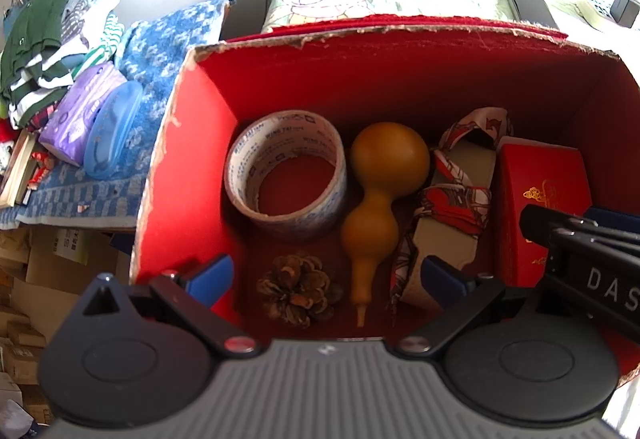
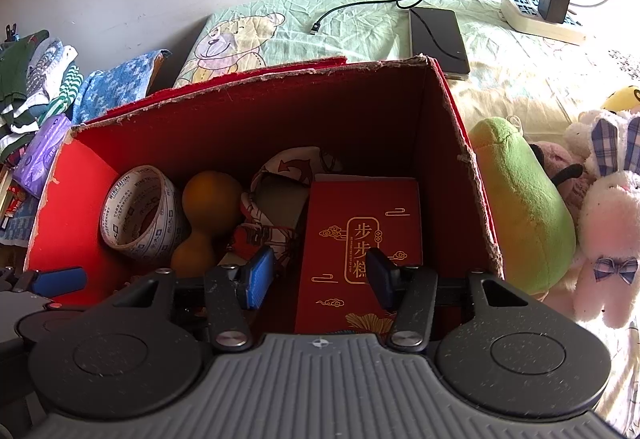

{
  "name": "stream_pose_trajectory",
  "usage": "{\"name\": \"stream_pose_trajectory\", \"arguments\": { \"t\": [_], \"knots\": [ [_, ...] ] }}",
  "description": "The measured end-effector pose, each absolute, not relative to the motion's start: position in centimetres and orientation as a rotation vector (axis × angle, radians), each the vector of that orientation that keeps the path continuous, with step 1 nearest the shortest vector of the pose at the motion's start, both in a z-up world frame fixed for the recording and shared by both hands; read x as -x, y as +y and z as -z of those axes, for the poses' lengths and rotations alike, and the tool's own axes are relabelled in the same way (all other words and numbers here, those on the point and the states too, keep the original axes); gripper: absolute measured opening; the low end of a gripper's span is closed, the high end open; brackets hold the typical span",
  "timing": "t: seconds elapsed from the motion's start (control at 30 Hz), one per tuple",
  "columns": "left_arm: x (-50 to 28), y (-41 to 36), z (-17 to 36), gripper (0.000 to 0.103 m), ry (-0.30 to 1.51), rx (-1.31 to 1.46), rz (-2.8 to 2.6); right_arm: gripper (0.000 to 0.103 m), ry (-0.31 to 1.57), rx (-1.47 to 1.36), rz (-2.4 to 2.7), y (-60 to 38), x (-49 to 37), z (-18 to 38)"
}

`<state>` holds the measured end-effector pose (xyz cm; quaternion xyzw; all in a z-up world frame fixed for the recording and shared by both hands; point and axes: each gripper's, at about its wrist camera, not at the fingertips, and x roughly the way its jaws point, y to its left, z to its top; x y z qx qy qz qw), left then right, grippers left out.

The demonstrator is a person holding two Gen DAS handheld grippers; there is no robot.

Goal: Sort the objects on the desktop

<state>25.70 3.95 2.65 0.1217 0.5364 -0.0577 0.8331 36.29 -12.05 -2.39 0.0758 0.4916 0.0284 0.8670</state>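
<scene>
Red cardboard box (image 1: 180, 167), its rim torn, holds tape roll (image 1: 285, 175), tan gourd (image 1: 380, 191), pine cone (image 1: 298, 289), scarf-wrapped case (image 1: 452, 207), red gift box (image 2: 360, 235); left gripper (image 1: 326, 275) and right gripper (image 2: 320, 275) both gape wide, empty, above it.

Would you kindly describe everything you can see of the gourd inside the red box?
The gourd is a smooth, matte, yellow-brown bottle gourd, apparently dried, with a large round bulb, a narrow waist, a smaller bulb and a pale tapering stem. It lies flat on the floor of the red box, big bulb toward the far wall, stem toward the camera. It lies between the tape roll and the patterned scarf bundle, seemingly touching both; a pine cone sits beside its stem. Neither hand-held gripper holds it.
</scene>
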Motion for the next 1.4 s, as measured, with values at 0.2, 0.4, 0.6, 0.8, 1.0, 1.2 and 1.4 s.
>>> {"name": "stream_pose_trajectory", "arguments": {
  "t": [0.2,0.4,0.6,0.8,1.0,1.2,1.4],
  "knots": [
    [-25.7,4.0,-2.6,0.101,1.138,-0.268,0.099,0.054,1.028,-0.158,-0.067,-12.1,-36.3,2.4],
    [-25.7,3.8,-2.5,0.102,1.145,-0.289,0.071,0.054,1.027,-0.159,-0.076,-12.1,-36.3,2.5],
    [-25.6,4.0,-2.6,0.101,1.151,-0.267,0.073,0.054,1.027,-0.149,-0.081,-12.1,-36.4,2.6],
    [-25.4,4.4,-2.9,0.1,1.134,-0.225,0.096,0.054,1.023,-0.131,-0.077,-11.9,-36.5,2.5],
    [-25.5,4.5,-3.0,0.101,1.122,-0.22,0.077,0.054,0.994,-0.08,-0.068,-11.5,-36.3,2.1],
    [-25.5,4.7,-3.1,0.1,1.118,-0.214,0.06,0.053,0.993,-0.071,-0.064,-11.5,-36.4,2.0],
    [-25.3,4.8,-3.0,0.1,1.118,-0.219,0.053,0.053,0.992,-0.055,-0.059,-11.3,-36.3,2.1]
  ]
}}
